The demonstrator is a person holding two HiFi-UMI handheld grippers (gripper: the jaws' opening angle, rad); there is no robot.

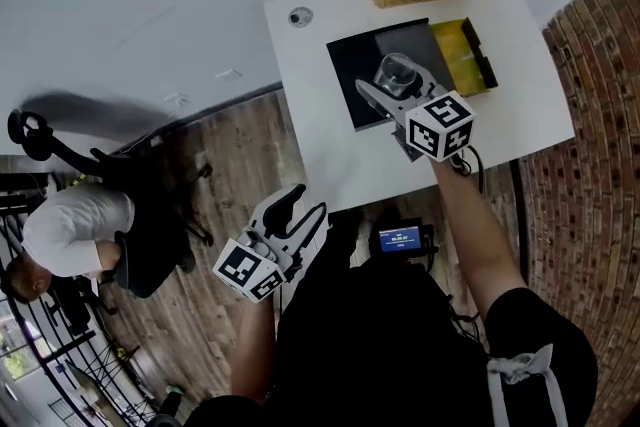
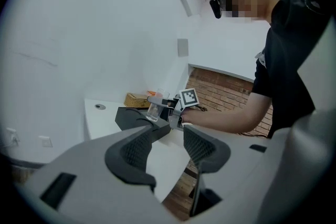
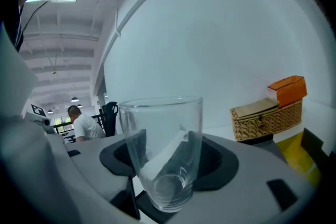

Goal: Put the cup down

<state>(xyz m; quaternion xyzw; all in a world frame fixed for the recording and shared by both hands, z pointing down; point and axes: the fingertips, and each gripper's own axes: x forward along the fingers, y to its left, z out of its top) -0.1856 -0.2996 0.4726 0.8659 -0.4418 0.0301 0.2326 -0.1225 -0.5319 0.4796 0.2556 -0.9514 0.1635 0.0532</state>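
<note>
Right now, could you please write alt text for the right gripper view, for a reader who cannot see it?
The right gripper grips an upright clear glass cup between its jaws. Behind it to the right, an orange box sits on a wicker basket.

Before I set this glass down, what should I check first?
1. Right gripper clamped on the glass cup: ok.
2. Cup upright: ok.
3. Black mat under the cup bare: ok.
4. Cup's base touching the mat: cannot tell.
5. Left gripper open, empty, off the white table: ok.
</note>
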